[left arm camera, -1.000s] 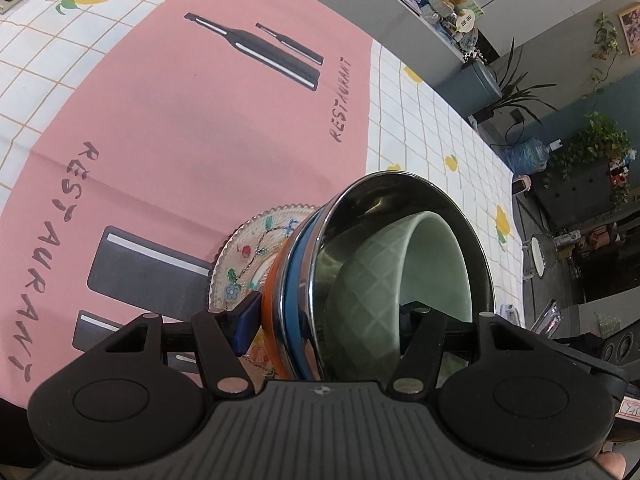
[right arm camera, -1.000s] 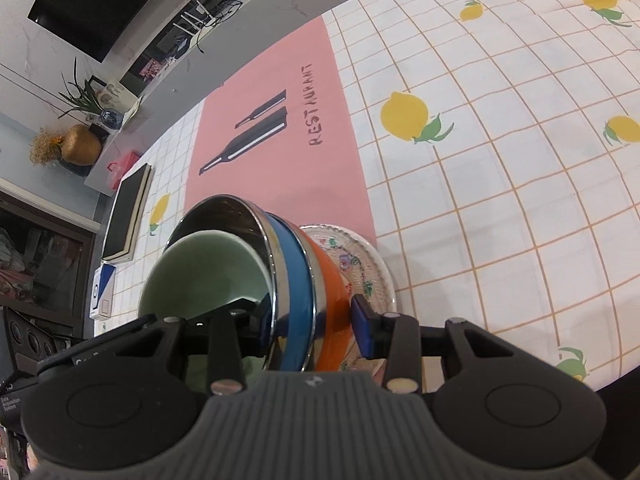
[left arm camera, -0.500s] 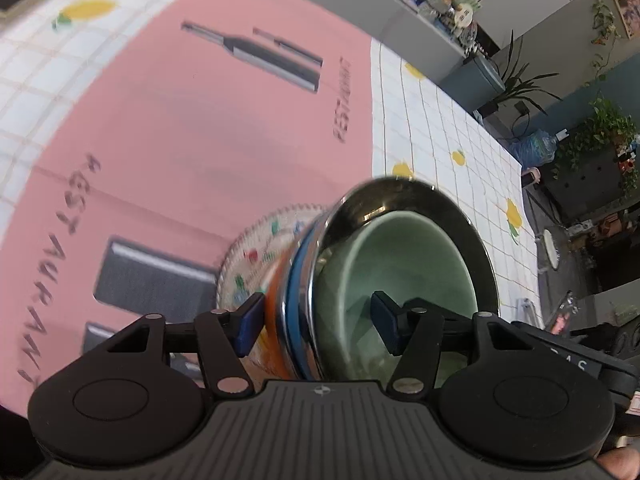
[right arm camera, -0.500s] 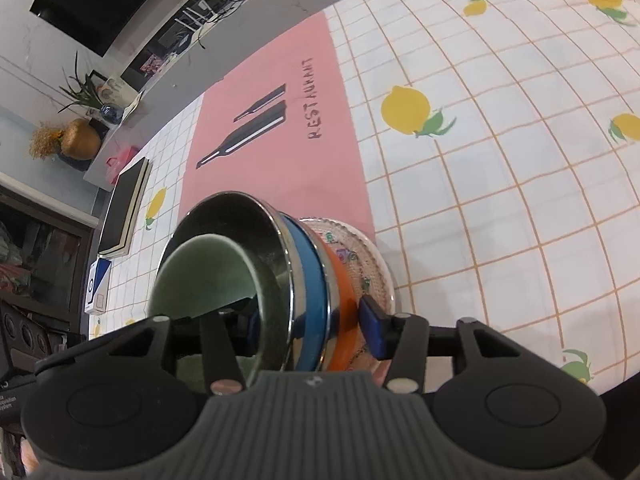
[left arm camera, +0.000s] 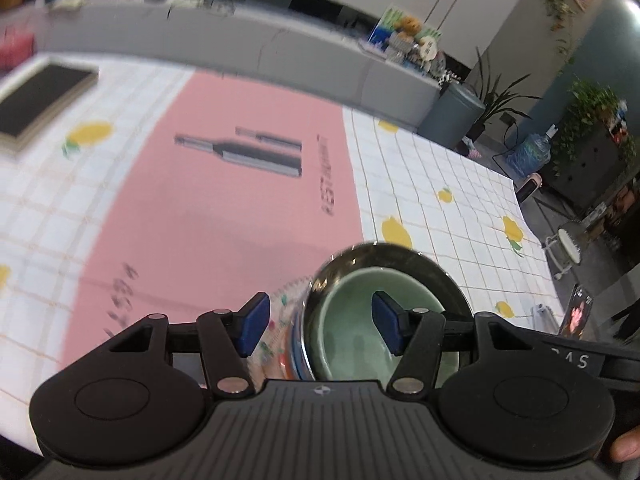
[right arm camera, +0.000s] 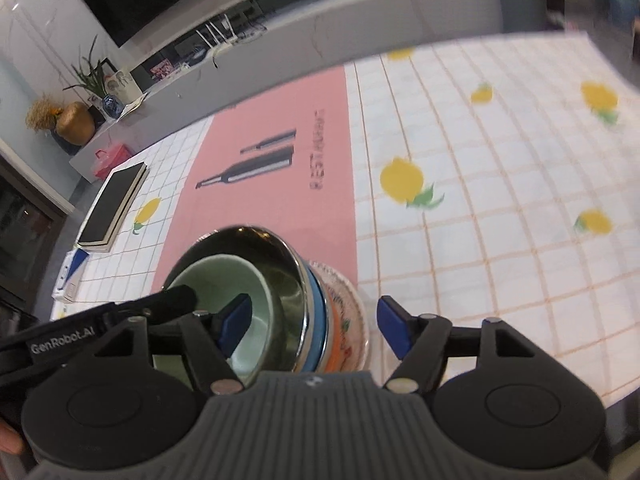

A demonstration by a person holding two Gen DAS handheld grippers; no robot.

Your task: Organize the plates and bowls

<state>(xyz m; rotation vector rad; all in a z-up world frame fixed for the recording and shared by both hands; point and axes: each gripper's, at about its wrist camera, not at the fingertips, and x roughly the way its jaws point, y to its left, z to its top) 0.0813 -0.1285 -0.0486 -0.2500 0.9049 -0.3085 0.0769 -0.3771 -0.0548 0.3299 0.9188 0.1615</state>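
A stack of dishes stands on the pink mat: a floral plate [right arm camera: 352,312] at the bottom, an orange bowl [right arm camera: 336,344], a blue bowl [right arm camera: 318,312], a steel bowl [right arm camera: 280,276] and a pale green bowl [right arm camera: 224,280] inside it. My right gripper [right arm camera: 316,330] is open, its fingers wide on either side of the stack's near rim. My left gripper [left arm camera: 316,324] is open too, astride the steel bowl [left arm camera: 432,276] and green bowl [left arm camera: 360,316] from the other side. The left gripper's finger [right arm camera: 176,300] shows in the right wrist view, reaching over the green bowl.
The table has a lemon-print checked cloth [right arm camera: 500,220] and a pink restaurant mat [right arm camera: 280,184]. A dark book [right arm camera: 114,204] lies at the far left; it also shows in the left wrist view [left arm camera: 40,100]. A grey counter [left arm camera: 240,48] runs behind the table.
Both grippers opened and let go of the stack's rim. Both have pulled back and tilted up, so more of the table and room shows. The stack stays on the mat.
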